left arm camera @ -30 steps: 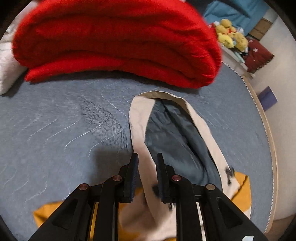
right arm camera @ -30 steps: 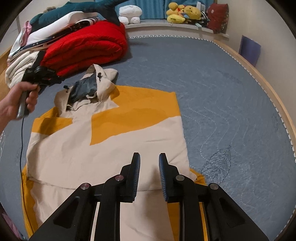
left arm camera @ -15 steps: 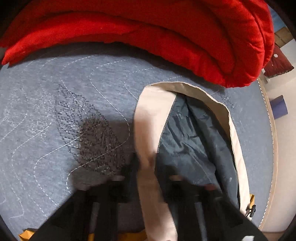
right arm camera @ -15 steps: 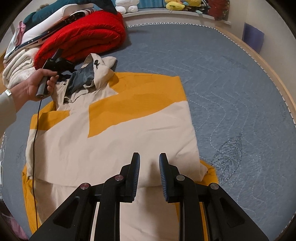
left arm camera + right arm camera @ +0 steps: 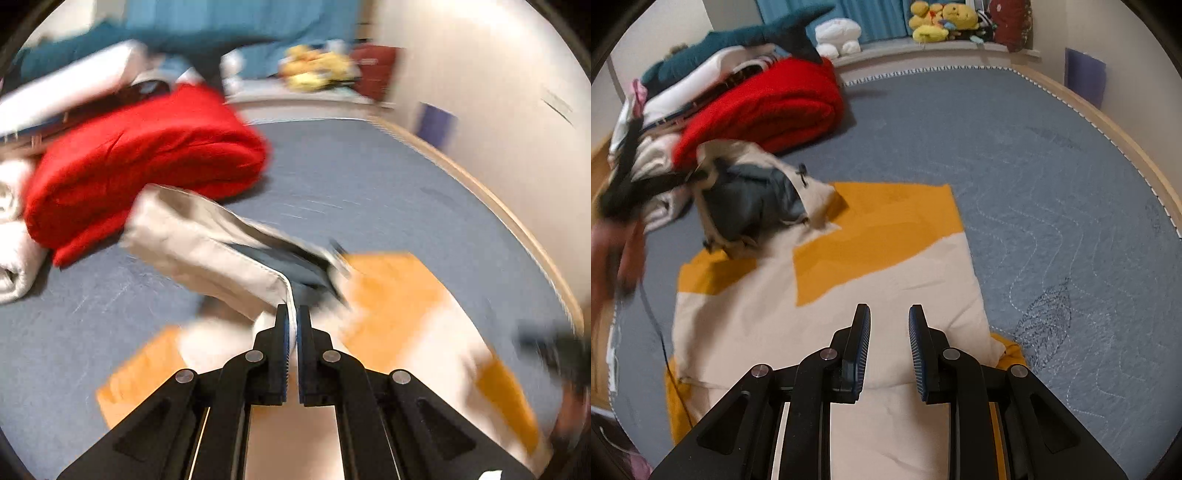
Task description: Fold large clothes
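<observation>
Cream hood [image 5: 207,236] rim pinched in left gripper [image 5: 292,321], lifted at 10 o'clock of jacket body [image 5: 827,317]; right gripper [image 5: 888,347] open, empty; next prob. fold hood down toward 6.

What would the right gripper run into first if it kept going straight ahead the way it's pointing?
Most likely the cream and orange jacket spread on the bed: the right gripper, jaws open, looks angled down over its cream part. Depth is hard to judge.

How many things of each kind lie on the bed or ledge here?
Cream-and-orange hooded jacket: 1
Red folded blanket: 1
White folded bedding: 1
Teal shark plush: 1
White plush: 1
Yellow plush cluster: 1
Total: 6
</observation>
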`<action>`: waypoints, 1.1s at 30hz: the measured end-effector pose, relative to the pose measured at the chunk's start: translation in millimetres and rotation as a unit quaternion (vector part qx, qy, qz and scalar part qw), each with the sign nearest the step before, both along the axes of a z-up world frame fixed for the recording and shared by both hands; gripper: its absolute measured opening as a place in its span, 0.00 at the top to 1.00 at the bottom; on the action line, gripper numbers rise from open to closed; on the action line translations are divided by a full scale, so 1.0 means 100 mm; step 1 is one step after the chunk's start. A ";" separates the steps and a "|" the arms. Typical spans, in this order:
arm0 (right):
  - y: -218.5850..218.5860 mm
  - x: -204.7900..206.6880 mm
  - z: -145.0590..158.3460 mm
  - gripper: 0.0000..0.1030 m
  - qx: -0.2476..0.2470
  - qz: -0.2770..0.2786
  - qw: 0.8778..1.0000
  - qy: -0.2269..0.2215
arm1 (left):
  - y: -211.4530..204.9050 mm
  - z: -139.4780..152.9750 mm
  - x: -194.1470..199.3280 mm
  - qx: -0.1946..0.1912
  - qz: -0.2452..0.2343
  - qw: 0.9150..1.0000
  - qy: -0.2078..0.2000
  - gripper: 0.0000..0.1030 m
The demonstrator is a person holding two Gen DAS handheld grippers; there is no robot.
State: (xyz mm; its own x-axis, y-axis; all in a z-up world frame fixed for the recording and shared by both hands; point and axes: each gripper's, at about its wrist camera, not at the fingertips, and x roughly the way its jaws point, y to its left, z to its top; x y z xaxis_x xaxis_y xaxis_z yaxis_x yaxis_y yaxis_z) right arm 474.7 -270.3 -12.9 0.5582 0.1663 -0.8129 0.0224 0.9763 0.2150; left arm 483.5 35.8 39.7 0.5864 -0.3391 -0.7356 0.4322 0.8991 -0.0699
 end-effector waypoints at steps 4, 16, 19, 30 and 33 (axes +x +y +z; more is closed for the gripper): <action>-0.01 -0.12 0.18 0.78 0.018 0.003 1.000 -0.025 | -0.04 -0.40 -1.14 0.011 0.004 0.999 0.051 0.97; 0.04 -0.28 0.22 0.78 0.075 0.011 0.997 -0.030 | 0.74 -0.68 -1.31 -0.121 0.239 0.957 0.115 0.71; 0.16 -0.26 0.14 0.78 0.079 0.023 0.996 -0.021 | 0.87 -0.92 -0.99 -0.180 0.248 0.939 0.159 0.66; 0.57 -0.13 -0.03 0.78 0.105 0.091 0.990 -0.019 | 1.07 -1.24 -0.74 -0.249 0.283 0.908 0.183 0.60; 0.62 -0.12 -0.04 0.77 0.113 0.100 0.988 -0.021 | 0.99 -1.19 -0.70 -0.228 0.265 0.922 0.166 0.71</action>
